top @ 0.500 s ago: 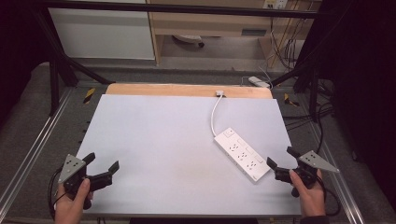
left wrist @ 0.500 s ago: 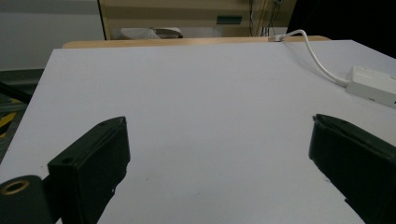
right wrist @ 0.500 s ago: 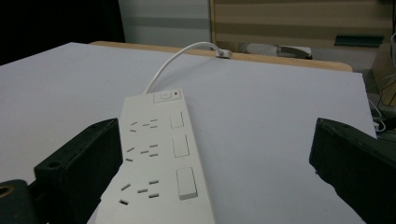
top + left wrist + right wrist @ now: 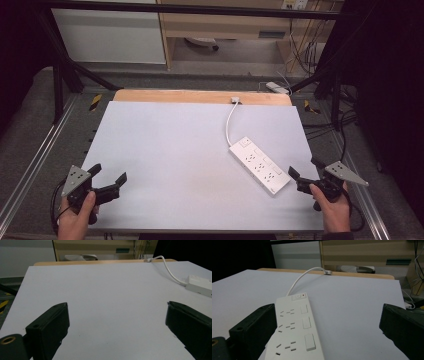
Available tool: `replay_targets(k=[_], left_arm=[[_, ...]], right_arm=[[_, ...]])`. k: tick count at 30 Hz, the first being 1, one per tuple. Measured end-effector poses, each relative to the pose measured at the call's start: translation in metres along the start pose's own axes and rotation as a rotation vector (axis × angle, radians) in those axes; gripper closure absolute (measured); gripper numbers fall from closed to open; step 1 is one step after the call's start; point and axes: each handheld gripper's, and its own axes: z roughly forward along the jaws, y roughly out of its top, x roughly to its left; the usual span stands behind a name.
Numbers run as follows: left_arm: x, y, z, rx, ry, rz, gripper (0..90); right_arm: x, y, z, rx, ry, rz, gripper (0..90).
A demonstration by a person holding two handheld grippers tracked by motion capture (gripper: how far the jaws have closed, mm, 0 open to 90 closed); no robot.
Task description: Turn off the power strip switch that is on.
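My left gripper (image 4: 108, 178) sits at the table's (image 4: 165, 150) near left corner, jaws wide apart over bare surface. Right of centre lies the white power strip (image 4: 259, 165), angled, its cable (image 4: 229, 122) running to the far edge. My right gripper (image 4: 305, 173) is just beside the strip's near end, jaws spread, nothing clamped.

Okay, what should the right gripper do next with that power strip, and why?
Probably ease the right gripper forward onto the near end of the power strip. Its jaws stand open with nothing held, the strip lies flat just ahead, partly between them, and the left gripper waits open, far off.
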Motion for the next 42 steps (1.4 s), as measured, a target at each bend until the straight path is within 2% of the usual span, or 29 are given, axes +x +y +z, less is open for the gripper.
replay_targets(k=[4, 9, 11, 27, 33, 42], left_arm=[[0.0, 0.0, 0.0, 0.001, -0.001, 0.004, 5.3], [0.0, 0.0, 0.0, 0.002, 0.0, 0.004, 5.3], [0.0, 0.0, 0.0, 0.001, -0.004, 0.005, 5.3], [-0.001, 0.0, 0.0, 0.008, -0.007, 0.009, 5.3], [-0.001, 0.0, 0.001, 0.01, -0.014, 0.013, 5.2], [-0.003, -0.001, 0.002, 0.015, -0.013, 0.016, 5.3]], right_arm=[[0.0, 0.002, -0.002, -0.011, -0.006, -0.004, 1.1], [0.001, 0.007, -0.007, -0.032, -0.034, 0.024, 1.1], [0.001, 0.008, -0.008, -0.036, -0.035, 0.022, 1.2], [0.008, 0.022, -0.014, -0.073, 0.003, 0.011, 1.4], [0.008, 0.031, -0.007, -0.072, 0.0, 0.022, 6.5], [0.013, 0.038, 0.003, -0.052, 0.009, 0.014, 8.0]])
